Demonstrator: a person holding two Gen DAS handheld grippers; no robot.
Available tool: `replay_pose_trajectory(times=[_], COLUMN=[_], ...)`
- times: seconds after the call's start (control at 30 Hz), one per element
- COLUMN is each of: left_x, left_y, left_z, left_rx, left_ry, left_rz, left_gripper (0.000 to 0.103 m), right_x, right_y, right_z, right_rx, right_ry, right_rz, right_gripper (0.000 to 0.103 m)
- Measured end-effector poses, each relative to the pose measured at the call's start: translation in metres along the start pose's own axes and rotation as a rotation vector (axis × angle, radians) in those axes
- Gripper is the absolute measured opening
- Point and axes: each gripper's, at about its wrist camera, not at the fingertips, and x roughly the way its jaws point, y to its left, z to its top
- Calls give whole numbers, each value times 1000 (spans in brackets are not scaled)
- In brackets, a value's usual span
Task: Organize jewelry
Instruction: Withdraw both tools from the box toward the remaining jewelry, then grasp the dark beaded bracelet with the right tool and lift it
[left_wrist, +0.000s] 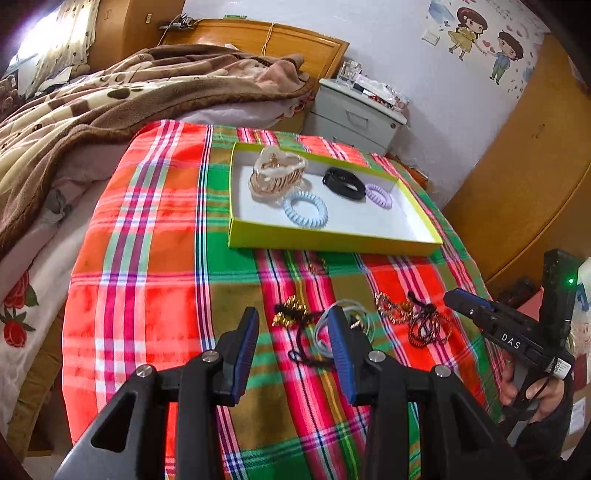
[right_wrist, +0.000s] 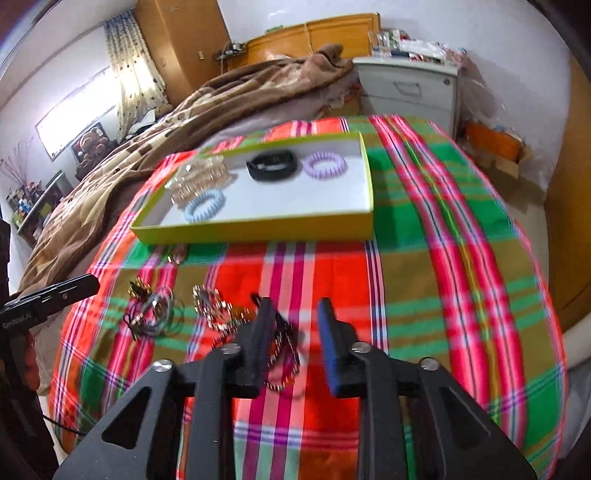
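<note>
A yellow-green tray (left_wrist: 325, 245) (right_wrist: 255, 232) lies on the plaid cloth. It holds a gold and clear hair claw (left_wrist: 277, 173) (right_wrist: 199, 181), a blue spiral tie (left_wrist: 305, 212) (right_wrist: 204, 204), a black band (left_wrist: 343, 181) (right_wrist: 271, 166) and a purple spiral tie (left_wrist: 379, 196) (right_wrist: 325, 164). Loose pieces lie in front of the tray: a gold and black piece (left_wrist: 290, 314), a white ring with cords (left_wrist: 343, 328) (right_wrist: 155, 314), a gold chain (left_wrist: 389, 306) (right_wrist: 212, 301) and a dark beaded chain (left_wrist: 428, 326) (right_wrist: 284, 354). My left gripper (left_wrist: 293, 332) is open above the white ring. My right gripper (right_wrist: 297, 317) (left_wrist: 458, 299) is open above the beaded chain.
The plaid cloth (left_wrist: 159, 280) covers the bed end. A brown blanket (left_wrist: 92, 107) lies to the left. A grey nightstand (left_wrist: 354, 114) (right_wrist: 410, 88) stands behind the tray. A wooden cabinet (left_wrist: 524, 184) is at the right.
</note>
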Motion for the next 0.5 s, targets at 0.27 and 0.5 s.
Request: replay_pose_trajectory(times=[0.27, 0.5], left_x=[-3, -6], left_y=[10, 16], left_z=[-11, -15], left_rx=[-32, -41], left_ry=[4, 4], left_rz=[10, 21], left_gripper=[40, 40], right_x=[10, 16], right_y=[13, 22], right_z=[-10, -16], right_rx=[-43, -89], right_ry=[33, 47], right_rz=[-43, -80], right_gripper=[45, 45])
